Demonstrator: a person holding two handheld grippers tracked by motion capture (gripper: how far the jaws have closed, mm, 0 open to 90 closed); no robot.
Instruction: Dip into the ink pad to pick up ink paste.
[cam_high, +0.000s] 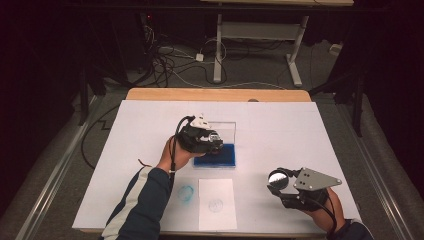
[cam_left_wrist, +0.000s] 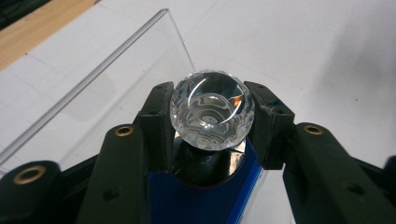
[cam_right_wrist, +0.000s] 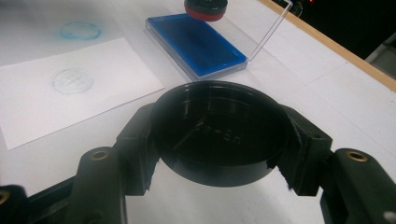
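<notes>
My left gripper (cam_high: 214, 144) is shut on a round stamp by its clear faceted knob (cam_left_wrist: 212, 109). The stamp's dark base (cam_right_wrist: 205, 9) is right over the blue ink pad (cam_high: 222, 156); whether it touches I cannot tell. The pad lies in a clear case whose lid (cam_left_wrist: 116, 84) stands open behind it. At the table's front right, my right gripper (cam_high: 278, 181) is shut on a round black cap (cam_right_wrist: 219, 133), held above the white table cover with its hollow side up.
A white paper sheet (cam_high: 216, 202) with a faint round blue print lies near the front edge. A second blue ring print (cam_high: 185, 194) marks the table cover (cam_high: 300, 130) to its left. The wooden table edge (cam_high: 215, 94) runs along the back.
</notes>
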